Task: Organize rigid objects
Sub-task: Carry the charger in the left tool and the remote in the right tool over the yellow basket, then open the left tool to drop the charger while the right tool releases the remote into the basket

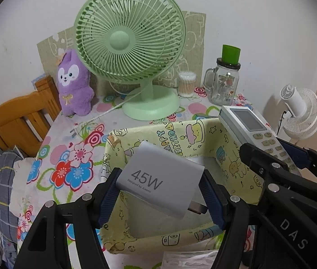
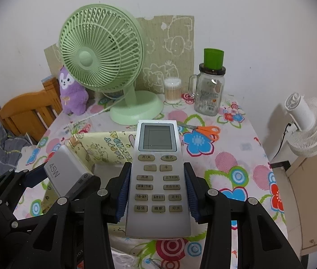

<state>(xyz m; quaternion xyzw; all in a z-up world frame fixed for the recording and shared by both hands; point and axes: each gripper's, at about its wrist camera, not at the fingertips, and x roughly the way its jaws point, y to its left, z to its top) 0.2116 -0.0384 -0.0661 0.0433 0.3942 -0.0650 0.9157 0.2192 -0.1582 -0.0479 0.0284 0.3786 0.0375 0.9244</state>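
My left gripper [image 1: 161, 194] is shut on a white 45W charger [image 1: 160, 179] and holds it above a yellow cartoon-print fabric basket [image 1: 243, 170]. My right gripper [image 2: 157, 196] is shut on a white air-conditioner remote [image 2: 157, 179] and holds it over the basket's right side [image 2: 104, 148]. The remote also shows at the right of the left wrist view [image 1: 254, 132]. The charger shows at the left of the right wrist view [image 2: 66, 174]. The basket's inside looks bare where visible.
On the flowered tablecloth [image 2: 237, 157] stand a green fan [image 1: 131, 44], a purple plush toy [image 1: 74, 83], a cotton-swab tub [image 1: 186, 84] and a glass jar with a green cap [image 1: 225, 83]. Orange scissors [image 2: 205, 131] lie right of the basket. A wooden chair [image 1: 21, 116] is left, a white fan [image 2: 308, 125] right.
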